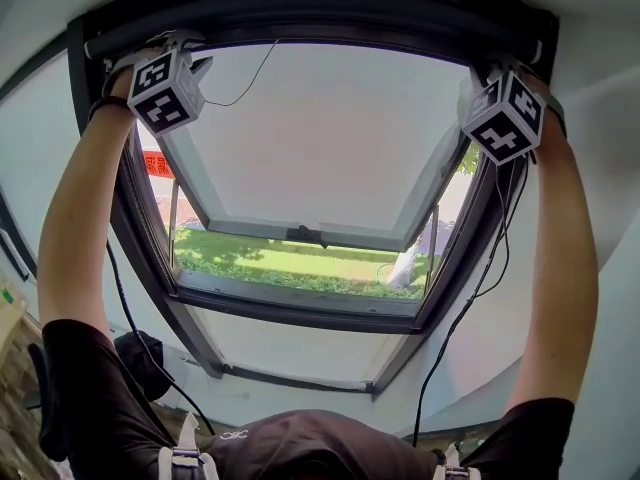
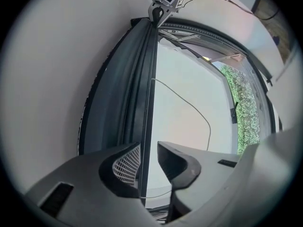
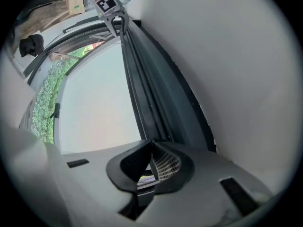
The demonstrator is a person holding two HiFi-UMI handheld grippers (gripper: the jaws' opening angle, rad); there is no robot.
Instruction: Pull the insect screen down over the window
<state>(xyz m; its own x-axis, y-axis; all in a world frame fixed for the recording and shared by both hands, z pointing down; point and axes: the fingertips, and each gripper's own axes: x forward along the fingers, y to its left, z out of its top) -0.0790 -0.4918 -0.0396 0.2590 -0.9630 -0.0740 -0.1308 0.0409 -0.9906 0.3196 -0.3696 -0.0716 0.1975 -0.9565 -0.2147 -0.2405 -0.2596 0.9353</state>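
Right gripper (image 3: pixel 151 143) closed on screen bar (image 3: pixel 142 98)

Head view faces the open window (image 1: pixel 320 148) from close below. Left tongs (image 2: pixel 147 161) view looks rightward along the top rail (image 2: pixel 137 79), hard against it; right tongs (image 3: pixel 151 162) view looks leftward along it. All three share that rail.

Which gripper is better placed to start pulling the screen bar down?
Right, probably. The right gripper has its jaws closed on the screen bar; the left gripper has the bar between its jaws, but they stand apart, gripping nothing yet.
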